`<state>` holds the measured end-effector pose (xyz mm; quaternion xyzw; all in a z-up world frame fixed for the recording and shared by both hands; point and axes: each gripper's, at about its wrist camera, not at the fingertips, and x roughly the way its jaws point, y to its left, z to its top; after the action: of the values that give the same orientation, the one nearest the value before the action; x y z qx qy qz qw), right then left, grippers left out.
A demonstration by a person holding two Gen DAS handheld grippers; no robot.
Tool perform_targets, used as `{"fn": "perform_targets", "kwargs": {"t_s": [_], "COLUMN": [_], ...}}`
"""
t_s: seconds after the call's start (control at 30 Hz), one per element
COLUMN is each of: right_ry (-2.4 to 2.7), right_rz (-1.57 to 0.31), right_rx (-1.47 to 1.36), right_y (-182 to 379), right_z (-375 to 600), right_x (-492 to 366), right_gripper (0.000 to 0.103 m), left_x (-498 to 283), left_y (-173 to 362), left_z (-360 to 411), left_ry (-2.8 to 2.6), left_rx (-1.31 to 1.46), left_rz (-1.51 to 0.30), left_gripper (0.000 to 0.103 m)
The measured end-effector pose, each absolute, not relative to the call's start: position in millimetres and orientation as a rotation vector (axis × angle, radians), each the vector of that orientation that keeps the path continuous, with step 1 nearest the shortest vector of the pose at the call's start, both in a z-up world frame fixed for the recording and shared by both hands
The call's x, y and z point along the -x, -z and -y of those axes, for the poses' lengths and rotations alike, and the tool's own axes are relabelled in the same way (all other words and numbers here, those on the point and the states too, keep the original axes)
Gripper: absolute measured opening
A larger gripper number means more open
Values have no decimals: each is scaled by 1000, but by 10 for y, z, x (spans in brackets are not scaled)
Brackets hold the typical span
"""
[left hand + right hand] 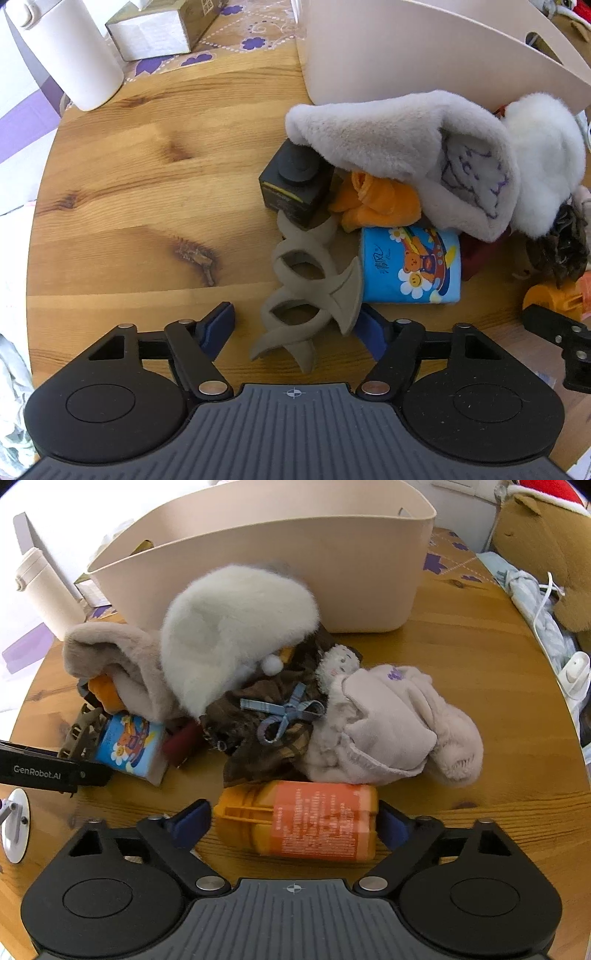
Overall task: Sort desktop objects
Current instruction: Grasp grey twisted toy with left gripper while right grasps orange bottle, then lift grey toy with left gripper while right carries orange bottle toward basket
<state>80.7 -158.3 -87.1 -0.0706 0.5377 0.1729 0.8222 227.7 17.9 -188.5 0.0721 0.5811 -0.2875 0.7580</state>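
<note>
Straddling a tan claw clip [306,291], the left tongs [295,325] stand spread, pads clear. Right tongs [293,821] bracket the orange bottle [299,818] near the table [480,701] edge, contact uncertain. Judged next: close, lift, carry to far basket [295,565].

Pile of soft things mid-table [480,709], basket [332,572] behind it toward the far edge. Tissue pack [412,267] at the pile's left side, twisted holder [306,291] just left of it, box [291,184] behind holder. Bottle [314,819] lies before the pile, toward the near edge. Tumbler [70,51] at far left edge.
</note>
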Motion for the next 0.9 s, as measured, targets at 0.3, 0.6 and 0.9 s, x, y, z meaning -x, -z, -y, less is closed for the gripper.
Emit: {"fn": "perform_targets", "kwargs": {"t_s": [0.3,0.6,0.9], "right_ry": [-414,-465,-501], "right_rz": [-1120,-1120,-1099], "right_rx": [146,135,142], "right_y": [822,713,553], "right_z": [1663,1794,1922], "right_x": [-742,-654,-592], "right_gripper": [80,79,79], "left_x": [-2209,-2083,-1915], "left_y": [1824,1748,1563], "left_z": [-153,-239,-290], "left_ry": [656,659,656], "left_rx": [-142,-147,-146], "left_rz": [-1211,-1196,-1154], "left_gripper": [50,48,48]}}
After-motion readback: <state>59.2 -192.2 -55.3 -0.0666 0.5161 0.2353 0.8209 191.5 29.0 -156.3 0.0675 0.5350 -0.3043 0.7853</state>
